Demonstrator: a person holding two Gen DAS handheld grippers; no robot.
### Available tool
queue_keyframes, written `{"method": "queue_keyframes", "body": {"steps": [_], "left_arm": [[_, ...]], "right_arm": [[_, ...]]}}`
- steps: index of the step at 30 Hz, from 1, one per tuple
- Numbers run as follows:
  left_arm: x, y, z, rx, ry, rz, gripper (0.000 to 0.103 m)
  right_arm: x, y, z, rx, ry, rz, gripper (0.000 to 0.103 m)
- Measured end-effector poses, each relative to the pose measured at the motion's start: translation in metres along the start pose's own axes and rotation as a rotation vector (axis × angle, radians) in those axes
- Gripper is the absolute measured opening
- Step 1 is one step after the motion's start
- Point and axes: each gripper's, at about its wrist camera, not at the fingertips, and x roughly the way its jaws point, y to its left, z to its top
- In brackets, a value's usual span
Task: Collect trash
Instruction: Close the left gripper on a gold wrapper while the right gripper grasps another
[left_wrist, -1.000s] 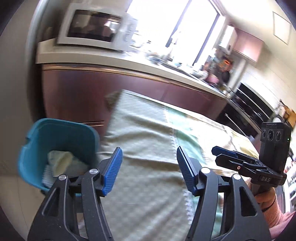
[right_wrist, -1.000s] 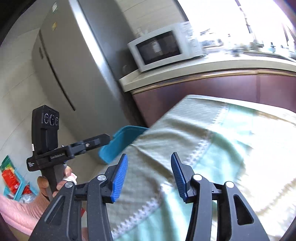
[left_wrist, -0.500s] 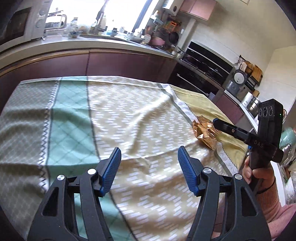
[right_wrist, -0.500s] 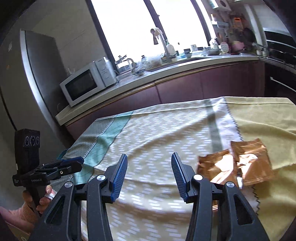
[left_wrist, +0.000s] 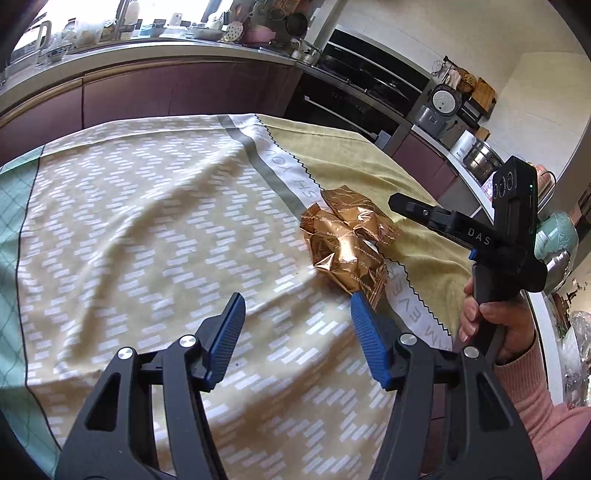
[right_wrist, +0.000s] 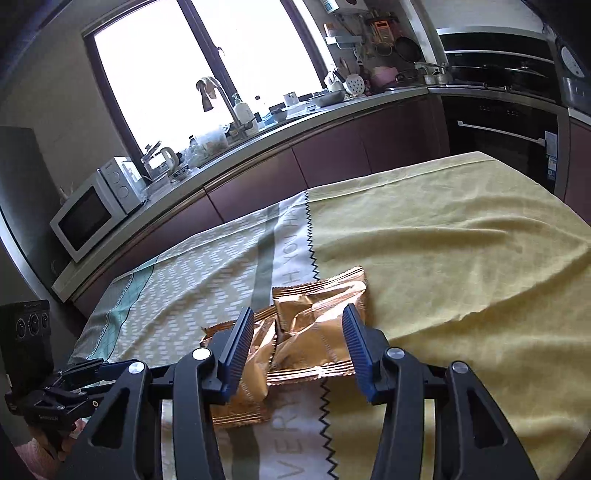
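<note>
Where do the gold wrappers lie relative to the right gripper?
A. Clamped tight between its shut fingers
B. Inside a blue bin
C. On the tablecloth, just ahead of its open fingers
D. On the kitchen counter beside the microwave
C: the gold wrappers lie on the tablecloth, framed by the open fingers of the right gripper, which do not touch them.

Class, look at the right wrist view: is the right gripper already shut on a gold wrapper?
No. The right gripper is open, its blue fingers either side of the gold wrappers.
</note>
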Motion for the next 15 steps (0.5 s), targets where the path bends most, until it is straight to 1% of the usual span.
{"method": "queue_keyframes", "body": {"steps": [8, 10, 15], "left_arm": [[0.048, -0.012, 0.018, -0.015, 0.07, -0.035, 0.057], [0.056, -0.013, 0.021, -0.021, 0.081, -0.024, 0.057], [0.07, -0.015, 0.028, -0.021, 0.09, -0.013, 0.055]], "right_arm": [[0.022, -0.017, 0.003, 0.045, 0.044, 0.008, 0.051], [0.026, -0.019, 0.004, 0.055, 0.057, 0.026, 0.054], [0.034, -0.021, 0.004, 0.074, 0.083, 0.046, 0.054]]}}
